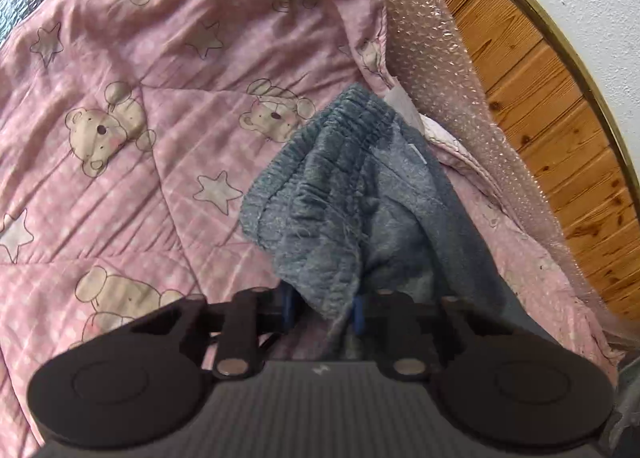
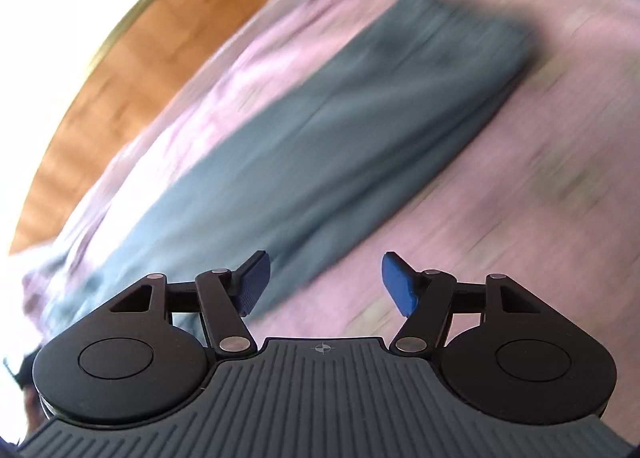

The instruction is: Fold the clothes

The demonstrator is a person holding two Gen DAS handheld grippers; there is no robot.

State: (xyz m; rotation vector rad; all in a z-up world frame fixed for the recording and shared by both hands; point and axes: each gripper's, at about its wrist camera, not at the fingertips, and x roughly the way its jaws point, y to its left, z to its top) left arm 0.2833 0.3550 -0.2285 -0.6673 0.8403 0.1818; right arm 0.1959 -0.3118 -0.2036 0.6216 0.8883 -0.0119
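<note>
Grey-blue fleece trousers hang bunched from my left gripper, which is shut on the cloth near the ribbed waistband, lifted above the pink quilt. In the right wrist view, which is motion-blurred, the same grey-blue trousers stretch as a long band across the pink quilt. My right gripper is open above the band's near end, and its blue pads hold nothing.
The quilt carries bear and star prints. Bubble wrap lies along its right edge, beside a wooden plank floor and a white wall. A wooden floor shows at the left in the right wrist view.
</note>
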